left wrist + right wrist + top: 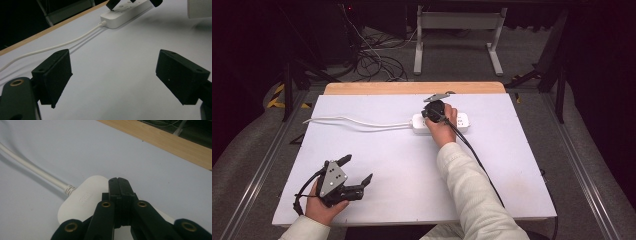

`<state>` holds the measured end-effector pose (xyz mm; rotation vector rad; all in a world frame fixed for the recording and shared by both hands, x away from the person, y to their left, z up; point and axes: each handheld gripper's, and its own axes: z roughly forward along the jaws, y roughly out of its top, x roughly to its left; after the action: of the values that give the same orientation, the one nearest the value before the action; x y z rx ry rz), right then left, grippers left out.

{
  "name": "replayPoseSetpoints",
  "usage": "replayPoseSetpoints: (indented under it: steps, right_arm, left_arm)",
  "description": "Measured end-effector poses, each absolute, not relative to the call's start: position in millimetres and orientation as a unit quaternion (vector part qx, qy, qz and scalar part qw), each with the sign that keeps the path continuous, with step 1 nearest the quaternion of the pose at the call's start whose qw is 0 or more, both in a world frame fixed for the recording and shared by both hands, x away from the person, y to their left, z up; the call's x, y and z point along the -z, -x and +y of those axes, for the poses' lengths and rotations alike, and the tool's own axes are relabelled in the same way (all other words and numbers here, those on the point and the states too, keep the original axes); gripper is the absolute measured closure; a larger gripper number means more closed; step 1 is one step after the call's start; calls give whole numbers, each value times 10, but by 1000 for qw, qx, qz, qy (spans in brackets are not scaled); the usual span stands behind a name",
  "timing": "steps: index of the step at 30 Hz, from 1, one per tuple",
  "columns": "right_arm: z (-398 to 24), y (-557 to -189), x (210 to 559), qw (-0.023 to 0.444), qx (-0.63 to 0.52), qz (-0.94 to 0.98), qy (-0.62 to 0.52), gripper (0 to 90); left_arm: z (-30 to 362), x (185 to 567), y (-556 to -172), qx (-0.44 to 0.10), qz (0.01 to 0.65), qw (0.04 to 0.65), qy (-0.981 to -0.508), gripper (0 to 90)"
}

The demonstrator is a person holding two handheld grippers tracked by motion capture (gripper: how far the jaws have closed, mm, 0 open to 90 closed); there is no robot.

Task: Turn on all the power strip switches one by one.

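A white power strip [463,123] lies at the far middle of the white table [412,165], and its white cord [357,121] runs off to the left. My right gripper [432,112] is shut with nothing between its jaws. In the right gripper view its tips [119,181] point down at the cord end of the strip [82,197], next to the cord [32,167]; I cannot tell whether they touch it. My left gripper [358,168] rests near the front left corner, open and empty. Its jaws [120,75] stand wide apart and face the strip [120,17] across bare table.
A wooden strip [414,88] borders the table's far edge. Beyond it on the floor are tangled cables [377,62] and a grey metal stand [459,35]. The person's white sleeve [472,190] crosses the near right part of the table.
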<state>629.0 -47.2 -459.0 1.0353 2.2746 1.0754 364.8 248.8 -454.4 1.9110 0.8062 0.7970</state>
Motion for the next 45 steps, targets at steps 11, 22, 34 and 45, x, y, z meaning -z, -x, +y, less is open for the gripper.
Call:
replayPoseSetpoints:
  steps: [11,22,34,45]
  right_arm:
    - [-456,-6280,4627,216,-384,819,-367,900]
    - [-473,-6255,4684,225,-387,806,-388,900]
    - [-433,-6161,4301,224,-431,800,-352,900]
    - [-507,-6018,4097,218,-442,806,-329,900]
  left_arm:
    - [2480,4543,-3644,-321,325,442,-772,138]
    - [2481,4545,-3644,-321,325,442,-772,138]
    - [2479,4541,-3645,-320,326,443,-771,138]
    - [2468,4545,-3649,-321,326,441,-772,138]
